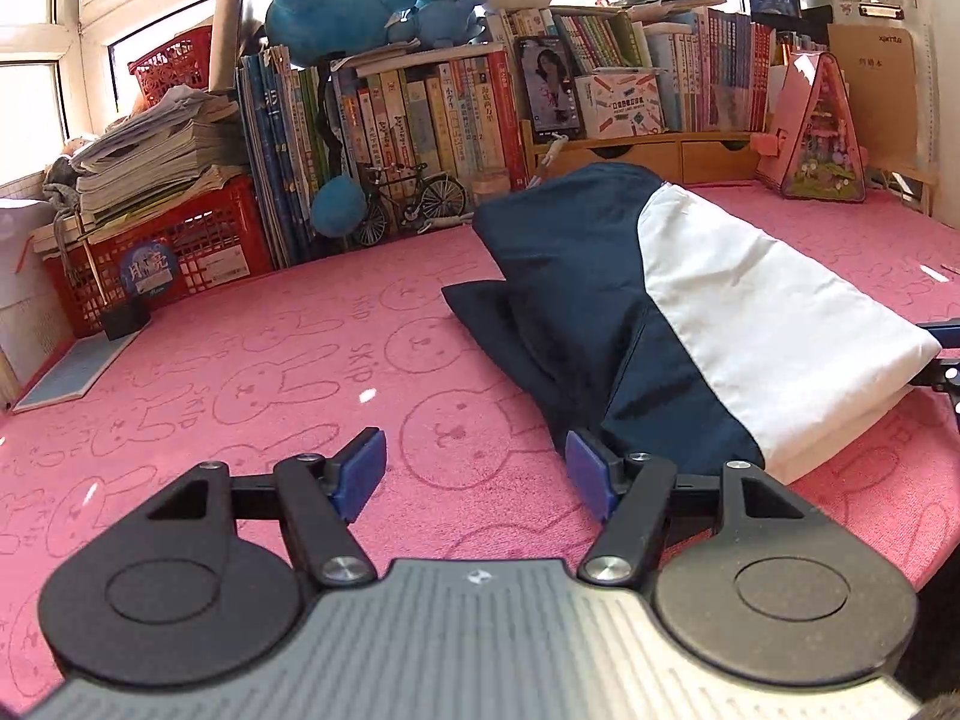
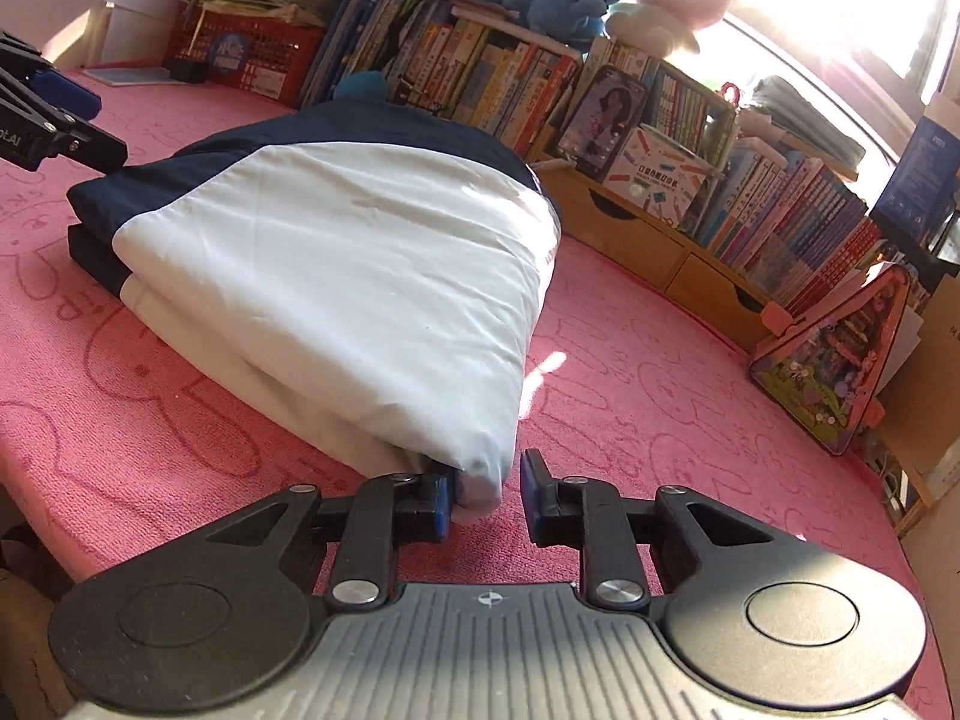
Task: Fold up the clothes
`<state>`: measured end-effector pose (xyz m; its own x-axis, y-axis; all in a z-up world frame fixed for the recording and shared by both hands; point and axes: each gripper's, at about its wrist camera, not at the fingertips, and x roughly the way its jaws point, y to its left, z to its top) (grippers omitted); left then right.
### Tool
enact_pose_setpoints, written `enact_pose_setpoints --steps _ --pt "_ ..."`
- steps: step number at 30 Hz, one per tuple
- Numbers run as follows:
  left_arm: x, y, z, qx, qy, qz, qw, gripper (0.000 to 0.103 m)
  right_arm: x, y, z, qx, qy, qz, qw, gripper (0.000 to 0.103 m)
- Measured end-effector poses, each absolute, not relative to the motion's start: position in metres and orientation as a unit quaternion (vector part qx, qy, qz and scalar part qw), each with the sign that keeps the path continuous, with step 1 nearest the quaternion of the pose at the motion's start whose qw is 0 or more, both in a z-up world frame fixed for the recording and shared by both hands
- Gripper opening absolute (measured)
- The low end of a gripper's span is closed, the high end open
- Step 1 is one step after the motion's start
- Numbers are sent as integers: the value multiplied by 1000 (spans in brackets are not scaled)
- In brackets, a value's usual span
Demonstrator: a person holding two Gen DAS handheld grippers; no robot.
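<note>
From your left wrist camera, your left gripper (image 1: 477, 477) is spread wide with nothing between its blue pads (image 1: 360, 474). It hangs low over the pink rabbit-print cloth (image 1: 240, 372). The folded navy and white garment (image 1: 690, 312) lies on that cloth ahead and to the right, and its dark near corner sits just beside the right pad. Books (image 1: 420, 120) line the back edge, with a red crate (image 1: 180, 252) at the left.

From your right wrist camera, your right gripper (image 2: 486, 495) is partly open. The white folded corner of the garment (image 2: 360, 276) pokes between the pads and touches the left one; the right pad stands clear of it. Your left gripper (image 2: 54, 114) shows at the far left edge, beyond the garment's navy end.
</note>
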<state>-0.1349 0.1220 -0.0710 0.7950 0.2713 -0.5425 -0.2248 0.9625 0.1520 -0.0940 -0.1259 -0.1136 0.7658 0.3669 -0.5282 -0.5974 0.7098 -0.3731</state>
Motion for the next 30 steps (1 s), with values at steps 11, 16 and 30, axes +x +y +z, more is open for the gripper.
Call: enact_pose_setpoints --steps 11,16,30 --pt "-158 149 -74 -37 288 153 945 65 -53 -166 -30 -34 195 389 900 80" --pt "-160 165 -49 -66 247 157 954 65 -22 -75 -56 -100 211 382 894 66" --pt "-23 130 -18 -43 203 -21 978 73 -77 -12 -96 -167 223 543 792 56"
